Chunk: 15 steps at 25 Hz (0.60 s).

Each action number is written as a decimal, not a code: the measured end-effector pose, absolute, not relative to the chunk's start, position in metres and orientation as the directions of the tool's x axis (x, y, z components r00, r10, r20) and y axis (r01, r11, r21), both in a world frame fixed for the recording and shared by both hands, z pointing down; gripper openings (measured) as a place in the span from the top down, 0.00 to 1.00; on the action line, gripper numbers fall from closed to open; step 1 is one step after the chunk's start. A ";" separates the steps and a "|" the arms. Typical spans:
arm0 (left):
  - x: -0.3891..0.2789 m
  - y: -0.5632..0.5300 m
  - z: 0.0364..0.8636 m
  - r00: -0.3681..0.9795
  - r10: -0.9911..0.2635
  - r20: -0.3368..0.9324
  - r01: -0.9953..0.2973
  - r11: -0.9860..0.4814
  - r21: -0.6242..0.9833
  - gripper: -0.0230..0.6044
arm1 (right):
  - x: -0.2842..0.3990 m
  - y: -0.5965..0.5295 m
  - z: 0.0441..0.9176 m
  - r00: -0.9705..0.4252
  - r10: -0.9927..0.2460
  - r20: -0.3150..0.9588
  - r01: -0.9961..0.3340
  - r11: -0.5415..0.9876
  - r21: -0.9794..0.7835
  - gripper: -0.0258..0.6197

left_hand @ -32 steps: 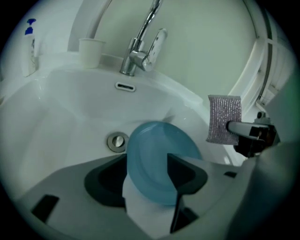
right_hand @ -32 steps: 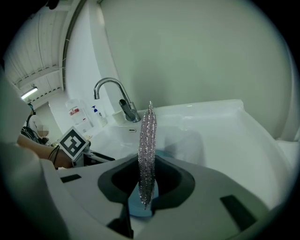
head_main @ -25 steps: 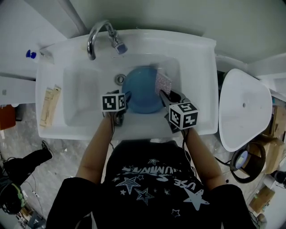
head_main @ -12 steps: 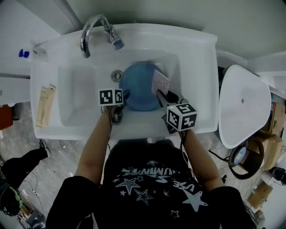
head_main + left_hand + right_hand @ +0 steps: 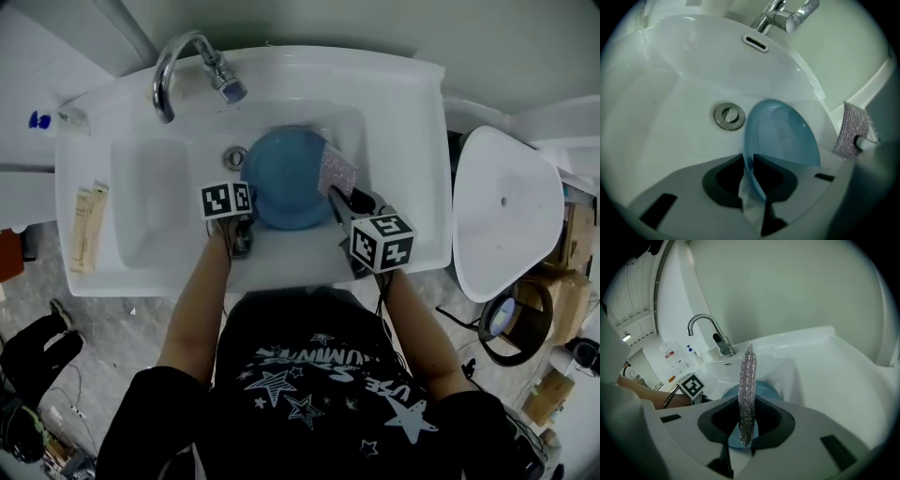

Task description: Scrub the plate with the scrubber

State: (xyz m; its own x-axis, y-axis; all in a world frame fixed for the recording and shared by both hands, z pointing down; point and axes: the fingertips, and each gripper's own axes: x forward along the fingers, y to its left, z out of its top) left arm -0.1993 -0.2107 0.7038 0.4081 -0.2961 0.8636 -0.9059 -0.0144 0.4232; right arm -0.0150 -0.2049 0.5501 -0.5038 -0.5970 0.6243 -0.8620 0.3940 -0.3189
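The left gripper [image 5: 749, 168] had just closed on the plate [image 5: 783, 136] rim to steady it. The right gripper [image 5: 746, 411] pinched the scrubber [image 5: 748, 373], poised to scrub.

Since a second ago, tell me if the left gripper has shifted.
No: in the head view the left gripper stays just below the drain. Its jaws have just closed on the rim of the plate.

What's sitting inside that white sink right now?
A blue plate lies next to the metal drain, with a silvery scrubber at its right rim. The sink floor under the plate is covered, so anything there is hidden.
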 end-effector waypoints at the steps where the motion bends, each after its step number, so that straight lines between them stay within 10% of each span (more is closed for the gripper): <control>1: -0.200 -0.211 0.704 0.410 -0.296 0.863 -0.904 -0.006 0.427 0.85 | -0.014 -0.205 0.550 -0.502 -0.599 0.623 -0.863 0.391 -0.320 0.83; 15: -0.201 -0.219 0.683 0.520 -0.373 0.769 -0.819 0.040 0.573 0.92 | -0.014 -0.204 0.547 -0.507 -0.593 0.626 -0.859 0.413 -0.303 0.83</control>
State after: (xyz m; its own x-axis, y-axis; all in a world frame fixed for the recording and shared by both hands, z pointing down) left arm -0.2010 -0.2188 0.6828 0.5196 -0.3730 0.7687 -0.8187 0.0401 0.5729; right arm -0.0142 -0.2038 0.5468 -0.5065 -0.5932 0.6257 -0.8586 0.4134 -0.3032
